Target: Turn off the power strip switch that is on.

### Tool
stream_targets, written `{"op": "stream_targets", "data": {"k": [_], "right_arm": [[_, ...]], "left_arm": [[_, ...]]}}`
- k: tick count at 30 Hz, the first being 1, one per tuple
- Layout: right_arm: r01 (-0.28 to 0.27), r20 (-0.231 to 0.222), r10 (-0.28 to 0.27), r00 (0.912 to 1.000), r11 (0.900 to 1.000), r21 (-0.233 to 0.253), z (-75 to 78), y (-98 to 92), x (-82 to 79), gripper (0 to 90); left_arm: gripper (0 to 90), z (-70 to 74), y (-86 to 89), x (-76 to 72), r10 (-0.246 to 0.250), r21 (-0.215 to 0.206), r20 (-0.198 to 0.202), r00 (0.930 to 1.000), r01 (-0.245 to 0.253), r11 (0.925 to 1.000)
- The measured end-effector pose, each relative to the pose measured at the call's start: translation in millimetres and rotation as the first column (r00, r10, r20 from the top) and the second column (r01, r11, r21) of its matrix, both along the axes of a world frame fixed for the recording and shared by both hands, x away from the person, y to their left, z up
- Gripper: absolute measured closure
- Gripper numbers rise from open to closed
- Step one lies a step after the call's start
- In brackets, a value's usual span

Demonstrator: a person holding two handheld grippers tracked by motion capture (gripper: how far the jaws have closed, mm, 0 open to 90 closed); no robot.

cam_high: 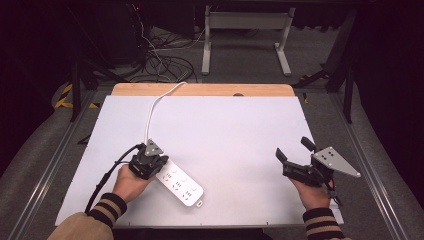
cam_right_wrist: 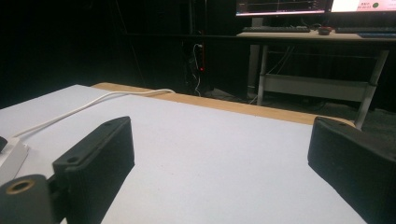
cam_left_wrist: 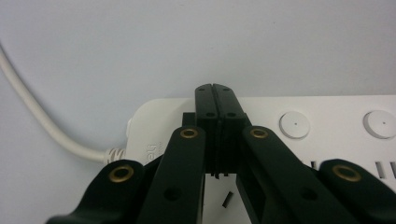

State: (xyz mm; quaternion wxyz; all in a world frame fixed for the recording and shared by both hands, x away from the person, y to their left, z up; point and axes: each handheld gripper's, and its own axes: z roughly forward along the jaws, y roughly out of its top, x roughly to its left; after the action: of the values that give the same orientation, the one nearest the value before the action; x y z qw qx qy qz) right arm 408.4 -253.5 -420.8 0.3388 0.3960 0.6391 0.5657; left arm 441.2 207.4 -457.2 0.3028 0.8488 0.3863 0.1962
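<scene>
A white power strip (cam_high: 180,184) lies at an angle on the white table (cam_high: 235,130) near its front left. Its white cable (cam_high: 152,112) runs off toward the far edge. My left gripper (cam_high: 151,159) is over the cable end of the strip, held in a hand. In the left gripper view its jaws are pressed together, and the gripper (cam_left_wrist: 215,91) has nothing between them. Its tips are over the power strip (cam_left_wrist: 327,121), close to the cable (cam_left_wrist: 37,116) and a small side button. My right gripper (cam_high: 293,148) hovers open at the front right, and the same gripper (cam_right_wrist: 219,154) has nothing between its jaws.
A wooden strip (cam_high: 200,90) borders the table's far edge. Behind it on the floor are tangled cables (cam_high: 160,60) and a white desk frame (cam_high: 247,30). The right gripper view has a desk with monitors (cam_right_wrist: 289,7) in the dark background.
</scene>
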Motion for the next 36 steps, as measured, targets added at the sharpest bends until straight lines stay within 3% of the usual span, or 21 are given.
{"op": "stream_targets", "data": {"k": [7,16,36], "right_arm": [[0.001,0.007,-0.001,1.0,1.0,0.003,1.1,-0.6,-1.0,7.9],[-0.002,-0.004,0.002,1.0,1.0,0.0,0.2,1.2,0.5,7.8],[0.002,-0.011,-0.002,0.9999,1.0,-0.005,-0.5,1.6,1.5,7.9]], "left_arm": [[90.0,-0.1,0.2,1.0,0.0,-0.011,-0.019,0.9998,0.0,0.9999],[90.0,-0.4,-0.5,-0.3,-0.001,0.003,-0.002,1.0,0.001,1.0],[90.0,-0.5,-1.0,-0.8,-0.002,0.004,-0.003,1.0,0.002,1.0]]}}
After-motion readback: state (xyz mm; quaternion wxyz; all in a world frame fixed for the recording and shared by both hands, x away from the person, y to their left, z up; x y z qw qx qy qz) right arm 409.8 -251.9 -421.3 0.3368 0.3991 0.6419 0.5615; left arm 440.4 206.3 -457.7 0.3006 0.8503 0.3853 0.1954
